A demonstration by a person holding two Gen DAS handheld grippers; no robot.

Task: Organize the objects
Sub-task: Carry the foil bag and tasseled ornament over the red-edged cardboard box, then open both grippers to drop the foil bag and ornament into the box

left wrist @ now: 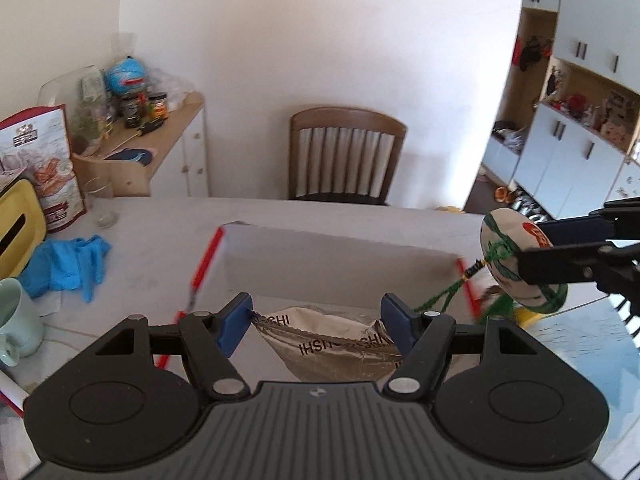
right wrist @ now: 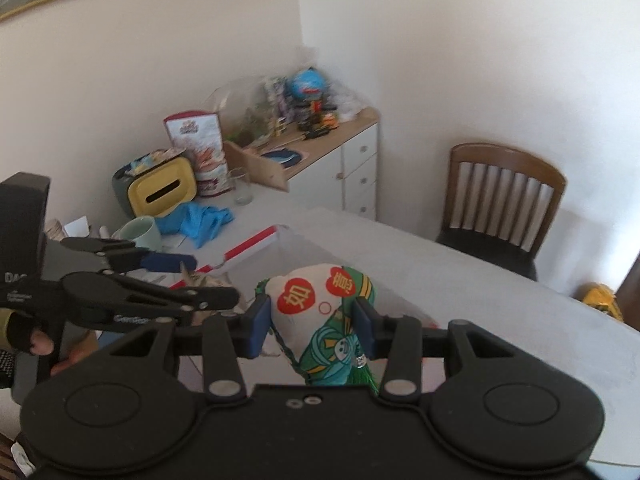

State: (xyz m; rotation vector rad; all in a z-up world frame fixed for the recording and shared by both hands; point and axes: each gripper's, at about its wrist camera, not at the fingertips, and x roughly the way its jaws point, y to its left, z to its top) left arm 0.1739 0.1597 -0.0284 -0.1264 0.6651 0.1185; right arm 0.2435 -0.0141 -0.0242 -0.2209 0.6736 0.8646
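Observation:
A clear storage box with red-trimmed rim [left wrist: 208,260] stands on the table before me; it also shows in the right wrist view [right wrist: 256,245]. My left gripper [left wrist: 318,322] is open over the box, with a crumpled silver foil pouch [left wrist: 340,340] lying between and below its fingers. My right gripper [right wrist: 312,320] is shut on a white and green stuffed charm [right wrist: 324,312] with red hearts and a green tassel. In the left wrist view the charm [left wrist: 516,264] hangs at the box's right edge, with the right gripper [left wrist: 536,256] around it.
A blue cloth [left wrist: 68,268], a pale green mug [left wrist: 16,320], a yellow tissue box [left wrist: 20,224], a snack bag [left wrist: 48,168] and a glass [left wrist: 102,202] stand at the table's left. A cluttered cabinet [left wrist: 160,128] and a wooden chair [left wrist: 344,156] are behind.

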